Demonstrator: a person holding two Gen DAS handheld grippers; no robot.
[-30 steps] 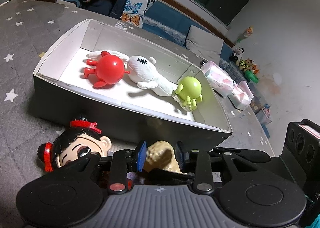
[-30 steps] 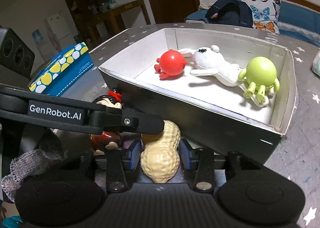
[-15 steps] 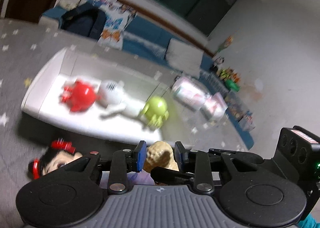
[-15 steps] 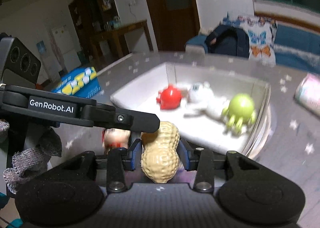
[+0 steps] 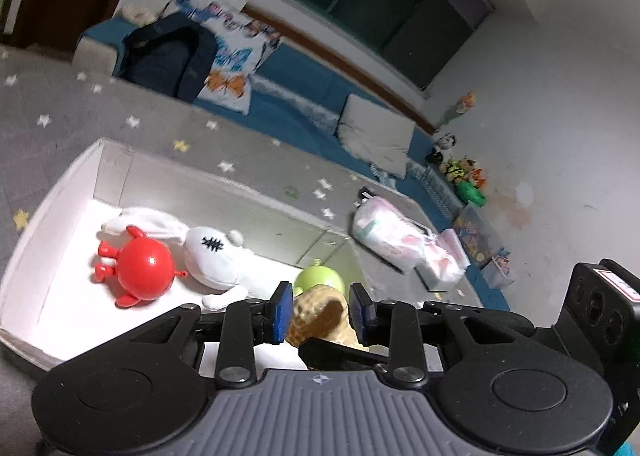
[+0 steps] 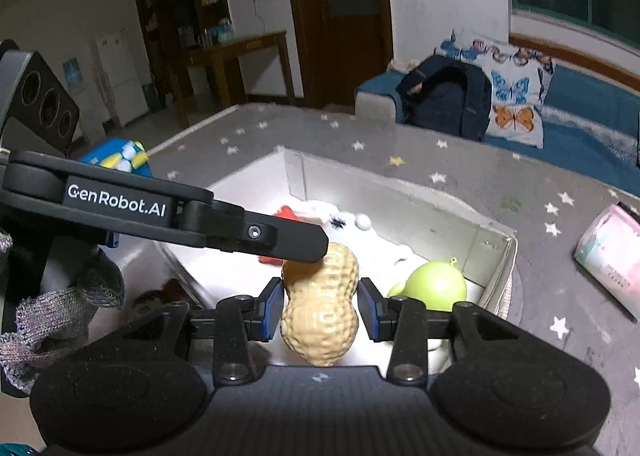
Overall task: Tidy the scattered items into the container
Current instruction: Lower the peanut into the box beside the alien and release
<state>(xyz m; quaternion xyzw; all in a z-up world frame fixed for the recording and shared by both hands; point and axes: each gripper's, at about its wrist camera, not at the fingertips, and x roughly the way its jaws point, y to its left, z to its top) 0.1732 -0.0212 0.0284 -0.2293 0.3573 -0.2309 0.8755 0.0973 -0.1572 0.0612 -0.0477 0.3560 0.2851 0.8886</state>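
Red toy (image 5: 146,274), white plush (image 5: 218,256), green toy (image 6: 434,286) already in box (image 5: 48,199), frame centre. Right gripper (image 6: 320,304) clamped on peanut (image 6: 320,304), not yet dropped. Left gripper (image 5: 320,310) jaws apart, nothing gripped.

One open white box (image 5: 52,199) sits on the star-patterned grey cloth. Three toys lie inside it: one red round figure (image 5: 144,266) at the left, one white plush rabbit (image 5: 218,256) in the middle, and one green round figure (image 5: 320,280) at the right. One peanut-shaped toy (image 6: 320,308) is in the near foreground, above the box's near side. One dark-haired doll (image 6: 160,294), mostly hidden, lies outside the box at its near left. Two grippers show: the right gripper (image 6: 320,306) and the left gripper (image 5: 320,312). On the cloth to the right lies one pink-and-white plastic pack (image 5: 392,234). One blue-and-yellow box (image 6: 120,153) is far left. One dark backpack (image 6: 444,99) and one butterfly-print pillow (image 6: 516,95) rest on the blue sofa beyond.
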